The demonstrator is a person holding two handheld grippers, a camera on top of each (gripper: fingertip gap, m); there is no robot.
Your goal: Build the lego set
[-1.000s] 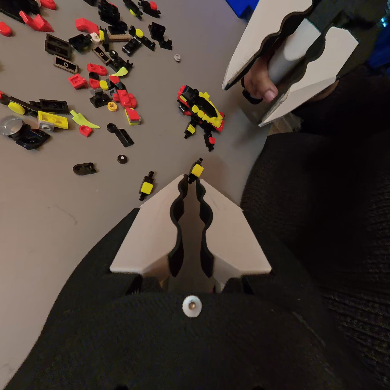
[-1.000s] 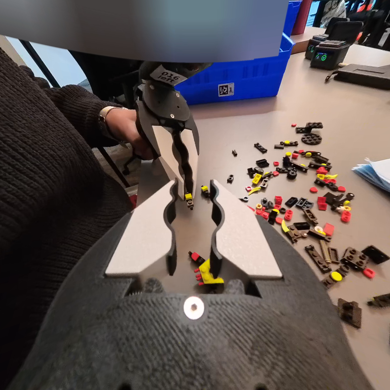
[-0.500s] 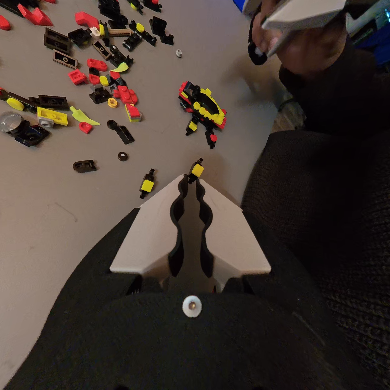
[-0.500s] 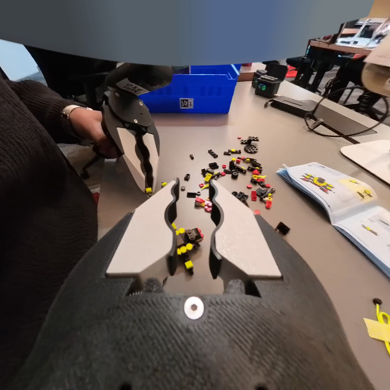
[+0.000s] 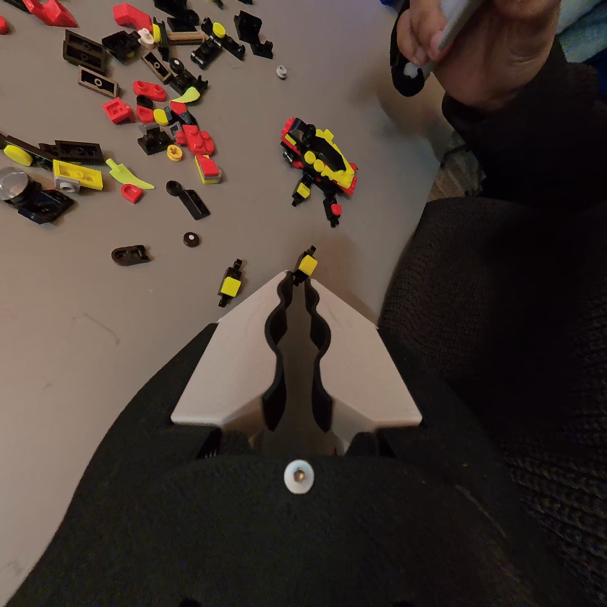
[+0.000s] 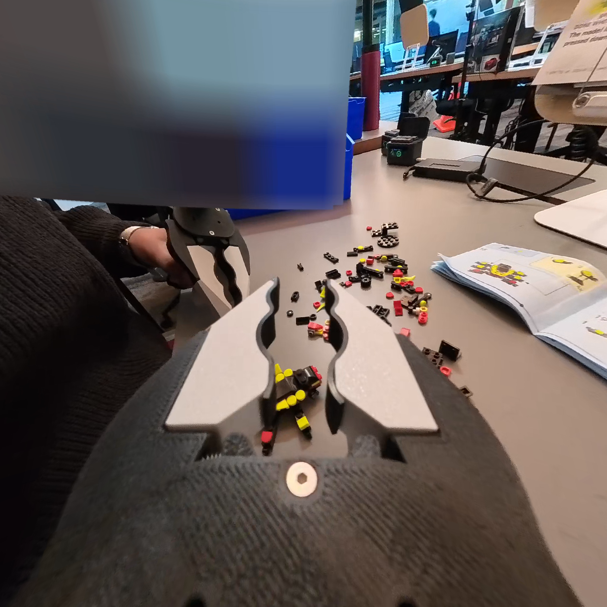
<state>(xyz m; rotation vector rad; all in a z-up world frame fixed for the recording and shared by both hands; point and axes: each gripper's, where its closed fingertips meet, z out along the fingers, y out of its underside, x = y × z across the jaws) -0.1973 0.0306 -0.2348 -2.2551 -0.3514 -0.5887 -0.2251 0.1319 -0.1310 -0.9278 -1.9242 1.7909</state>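
Left wrist view, L to R: grey table strewn w/ loose red, black and yellow lego pieces at upper left. Nearer centre, a small black-and-yellow clip piece lies flat on the table. Just right of it, the left gripper is pinched together on a matching yellow-and-black piece, held at the very fingertips above the table. Beyond that sits the part-built model, black, yellow and red, near the table edge. Top right: a hand in a black sleeve.

Right wrist view, L to R: black knit sleeve, then the left gripper farther off. The right gripper hovers w/ fingers apart, nothing between them; the model lies on the table beneath, seen through the gap. Loose pieces spread behind, and an open instruction booklet lies at far right.
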